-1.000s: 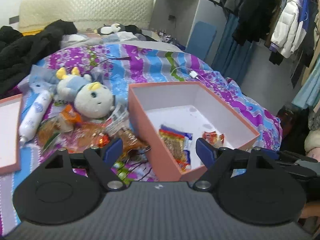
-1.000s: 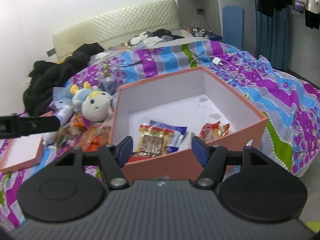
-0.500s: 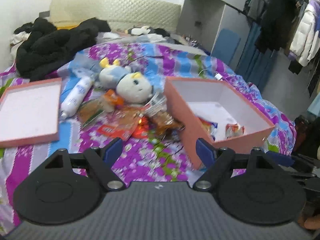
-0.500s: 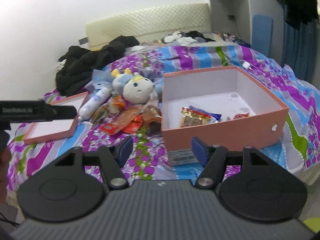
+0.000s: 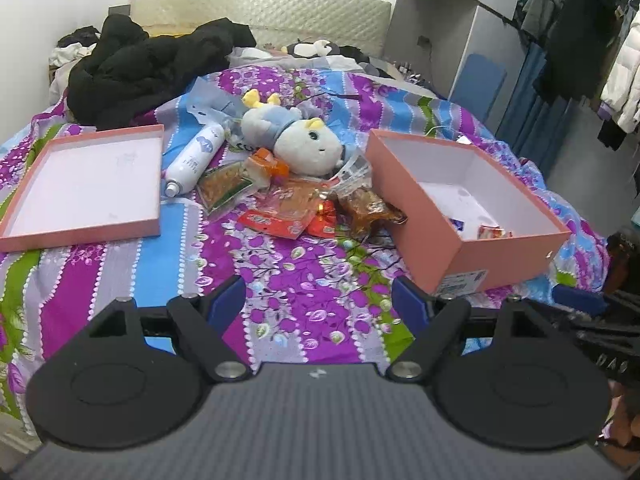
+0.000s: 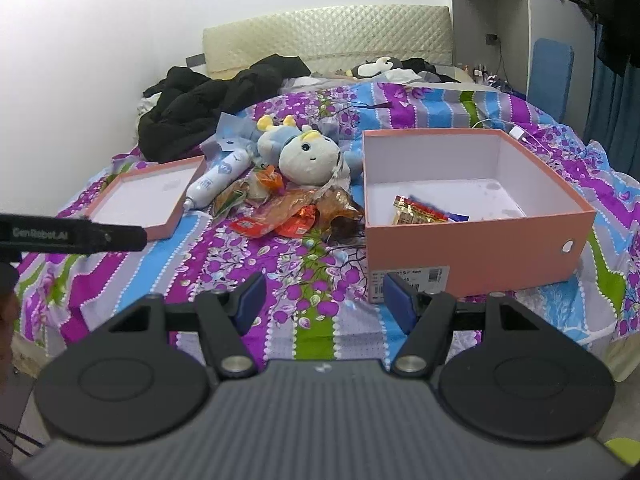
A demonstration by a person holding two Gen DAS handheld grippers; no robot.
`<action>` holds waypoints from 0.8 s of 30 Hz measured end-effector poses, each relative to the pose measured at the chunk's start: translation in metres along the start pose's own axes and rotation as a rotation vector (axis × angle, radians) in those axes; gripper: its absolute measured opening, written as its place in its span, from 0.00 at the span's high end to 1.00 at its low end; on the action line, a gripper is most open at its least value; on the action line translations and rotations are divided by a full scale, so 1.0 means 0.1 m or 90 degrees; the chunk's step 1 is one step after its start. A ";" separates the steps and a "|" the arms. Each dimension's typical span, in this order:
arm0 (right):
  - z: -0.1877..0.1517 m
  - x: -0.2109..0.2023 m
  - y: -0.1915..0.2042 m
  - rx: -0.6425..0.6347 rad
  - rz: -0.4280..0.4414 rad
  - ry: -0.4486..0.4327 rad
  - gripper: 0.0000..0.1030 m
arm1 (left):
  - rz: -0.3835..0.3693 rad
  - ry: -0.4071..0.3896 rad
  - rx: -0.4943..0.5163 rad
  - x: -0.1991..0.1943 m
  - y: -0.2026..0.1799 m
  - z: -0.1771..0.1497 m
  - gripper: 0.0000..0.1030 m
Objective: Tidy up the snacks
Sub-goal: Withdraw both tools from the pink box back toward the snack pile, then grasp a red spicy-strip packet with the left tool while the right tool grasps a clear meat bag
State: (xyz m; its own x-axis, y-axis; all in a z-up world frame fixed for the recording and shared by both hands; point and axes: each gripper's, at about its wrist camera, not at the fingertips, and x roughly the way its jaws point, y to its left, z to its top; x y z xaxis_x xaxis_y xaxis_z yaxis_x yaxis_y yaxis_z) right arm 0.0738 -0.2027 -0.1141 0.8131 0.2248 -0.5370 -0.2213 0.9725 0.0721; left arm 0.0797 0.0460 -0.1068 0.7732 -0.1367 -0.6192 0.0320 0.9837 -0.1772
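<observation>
A pink box [image 5: 496, 258] [image 6: 476, 248] stands open on the bed, right of centre, with a few snack packets [image 6: 420, 212] inside. A pile of loose snack packets [image 5: 296, 208] [image 6: 288, 212] lies left of the box, in front of a plush toy [image 5: 304, 144] [image 6: 308, 156]. My left gripper [image 5: 318, 308] is open and empty, above the bedspread near the front edge. My right gripper [image 6: 324, 300] is open and empty, just in front of the box's near left corner. The left gripper's side shows as a black bar [image 6: 72, 234] in the right wrist view.
The pink box lid [image 5: 84, 184] [image 6: 148, 196] lies upturned at the left. A white bottle [image 5: 196, 158] [image 6: 220, 178] lies beside the plush. Black clothes [image 5: 152, 64] are heaped at the back left. A white charger and cable [image 6: 516, 132] lie behind the box. Hanging coats [image 5: 592, 32] fill the right.
Both grippers have pulled back from the box towards the front of the bed and turned left, so the snack pile and the lid have come into view. Both stay open and empty.
</observation>
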 end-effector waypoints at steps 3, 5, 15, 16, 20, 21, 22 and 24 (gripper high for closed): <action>0.00 0.04 0.02 -0.006 -0.009 -0.004 0.35 | -0.009 0.005 -0.010 0.06 0.05 -0.01 0.19; -0.01 0.09 0.05 -0.018 -0.020 0.003 0.35 | -0.013 0.010 -0.020 0.11 0.10 -0.02 0.19; -0.03 0.45 0.27 -0.084 -0.033 0.012 0.35 | -0.044 0.044 -0.074 0.62 0.39 0.07 0.19; -0.02 0.50 0.30 -0.092 -0.033 0.012 0.35 | -0.046 0.048 -0.078 0.70 0.42 0.09 0.19; 0.02 0.70 0.43 -0.136 -0.034 0.003 0.35 | -0.054 0.063 -0.074 0.99 0.48 0.18 0.19; 0.03 0.76 0.47 -0.149 -0.033 0.000 0.35 | -0.058 0.066 -0.064 1.06 0.48 0.21 0.19; 0.04 0.81 0.51 -0.160 -0.032 -0.002 0.35 | -0.061 0.065 -0.047 1.12 0.47 0.25 0.19; 0.05 0.92 0.57 -0.183 -0.032 -0.008 0.35 | -0.056 0.066 -0.022 1.26 0.46 0.32 0.19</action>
State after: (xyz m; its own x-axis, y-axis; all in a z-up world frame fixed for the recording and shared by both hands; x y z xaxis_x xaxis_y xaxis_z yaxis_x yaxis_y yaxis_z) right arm 0.1391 -0.1260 -0.1549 0.8334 0.1797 -0.5227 -0.3230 0.9257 -0.1968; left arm 0.1984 0.0780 -0.1684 0.6990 -0.2359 -0.6750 0.0746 0.9629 -0.2593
